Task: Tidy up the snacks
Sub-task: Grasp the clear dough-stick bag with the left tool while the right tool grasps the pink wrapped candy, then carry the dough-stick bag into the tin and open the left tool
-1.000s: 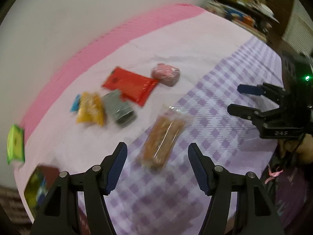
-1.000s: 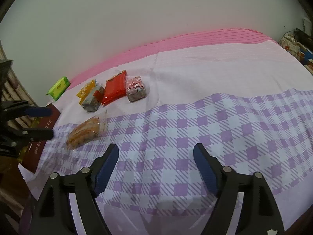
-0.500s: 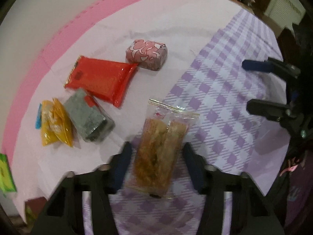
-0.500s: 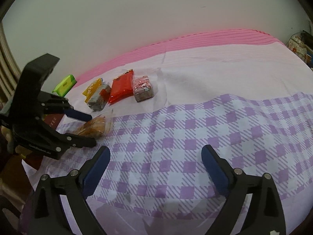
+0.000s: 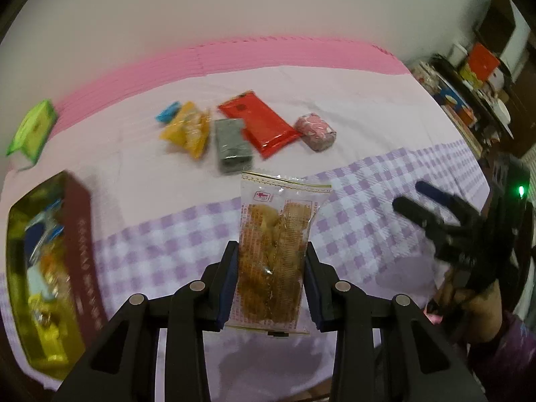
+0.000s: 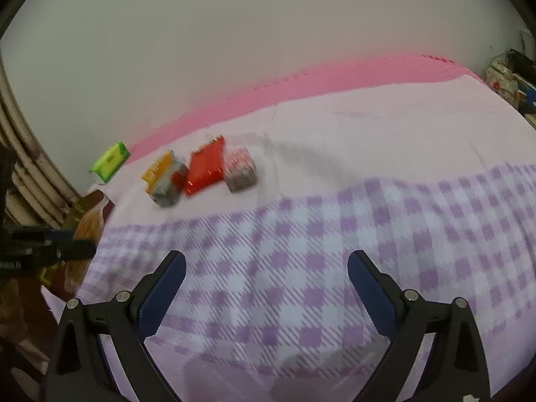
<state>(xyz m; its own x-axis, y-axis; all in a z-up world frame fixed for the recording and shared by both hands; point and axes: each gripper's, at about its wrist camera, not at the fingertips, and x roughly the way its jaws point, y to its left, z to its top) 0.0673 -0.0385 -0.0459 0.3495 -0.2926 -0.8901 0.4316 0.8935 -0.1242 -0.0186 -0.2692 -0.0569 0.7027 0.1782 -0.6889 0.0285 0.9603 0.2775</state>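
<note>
A bed [image 5: 368, 107] spread with a pink and purple-checked sheet carries the scene as the left tool [image 5: 270, 284] lifts a clear packet of brown biscuits [image 5: 273, 261] off the cloth, jaws closed against its long sides; a second ago the packet lay flat on the checks between open jaws, and half a second ago they were settling around it. The pickup looks done, and the likely next leg is a carry to the open box of snacks [image 5: 43, 268] at the bed's left edge. Four or five packets remain in a loose row on the plain pink cloth: a red packet [image 5: 259, 124], a grey bar [image 5: 231, 145], a yellow bag [image 5: 187, 129], a pink wrapped block [image 5: 316, 132], with a green pack [image 5: 31, 129] apart near the wall. The left camera alone shows the grip and the box's contents. The right camera shows its own right tool [image 6: 266, 273] hanging wide open and empty over the checks, the left tool only a dark blur at frame edge.
</note>
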